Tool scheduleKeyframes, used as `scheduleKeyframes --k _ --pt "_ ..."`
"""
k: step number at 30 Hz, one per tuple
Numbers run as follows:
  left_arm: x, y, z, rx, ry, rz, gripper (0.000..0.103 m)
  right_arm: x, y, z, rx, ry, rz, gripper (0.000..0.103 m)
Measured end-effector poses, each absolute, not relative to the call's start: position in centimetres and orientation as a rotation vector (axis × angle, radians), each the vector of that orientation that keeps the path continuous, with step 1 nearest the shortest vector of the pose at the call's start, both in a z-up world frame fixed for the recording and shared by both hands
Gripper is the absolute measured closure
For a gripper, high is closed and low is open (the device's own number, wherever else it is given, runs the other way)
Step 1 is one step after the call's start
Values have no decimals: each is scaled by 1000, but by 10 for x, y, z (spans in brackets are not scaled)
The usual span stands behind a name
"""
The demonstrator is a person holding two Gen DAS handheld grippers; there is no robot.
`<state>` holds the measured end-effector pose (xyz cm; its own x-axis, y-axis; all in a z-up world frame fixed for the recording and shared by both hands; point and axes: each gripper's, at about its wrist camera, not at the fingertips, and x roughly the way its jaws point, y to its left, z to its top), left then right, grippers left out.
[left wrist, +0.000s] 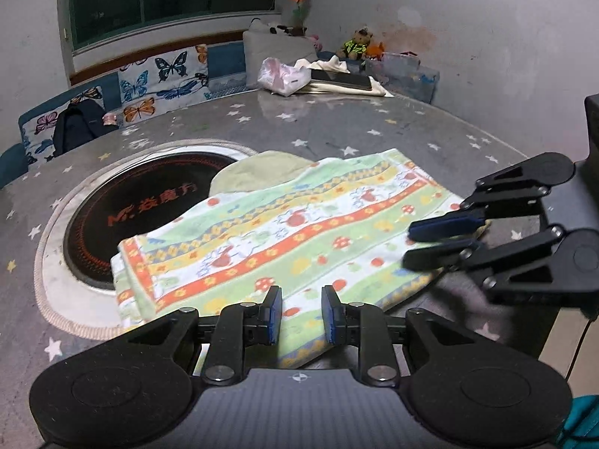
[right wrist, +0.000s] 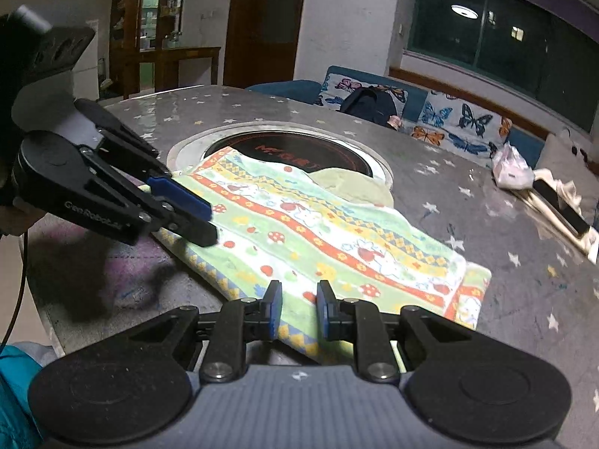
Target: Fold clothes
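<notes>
A patterned towel (left wrist: pixel 284 232) lies folded on the star-printed table (left wrist: pixel 337 119), its far edge overlapping the round cooktop (left wrist: pixel 149 205) at ten o'clock from the cloth's centre, with a pale green cloth (left wrist: pixel 258 172) tucked under it. The left gripper (left wrist: pixel 301 316) sits at the towel's six o'clock edge, jaws slightly parted with fabric between them; whether they pinch it cannot be told. The right gripper (left wrist: pixel 411 245), at three o'clock, has its jaws nearly closed at the towel's corner, apparently holding it, probably to lift both edges for the next fold.
</notes>
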<state>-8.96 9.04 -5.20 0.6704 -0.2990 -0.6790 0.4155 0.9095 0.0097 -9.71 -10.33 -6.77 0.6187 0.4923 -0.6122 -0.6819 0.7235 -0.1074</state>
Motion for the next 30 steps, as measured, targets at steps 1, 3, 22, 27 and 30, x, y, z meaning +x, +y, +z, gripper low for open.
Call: scheduleKeyframes --k 1,3,22,27,30 --pt "-91 91 -52 171 731 -404 76 -98 -105 -68 -346 590 689 85" --pt "-94 92 -52 175 731 -403 76 -100 -110 -67 -343 592 679 85" --pt "-117 132 -49 176 797 -341 72 -97 -160 -56 -281 659 595 88" --pt "-121 141 -42 231 832 -316 72 -82 -160 -42 -269 630 588 86" --pt "-122 148 -36 245 846 -298 71 -72 -157 -44 -272 637 588 84"
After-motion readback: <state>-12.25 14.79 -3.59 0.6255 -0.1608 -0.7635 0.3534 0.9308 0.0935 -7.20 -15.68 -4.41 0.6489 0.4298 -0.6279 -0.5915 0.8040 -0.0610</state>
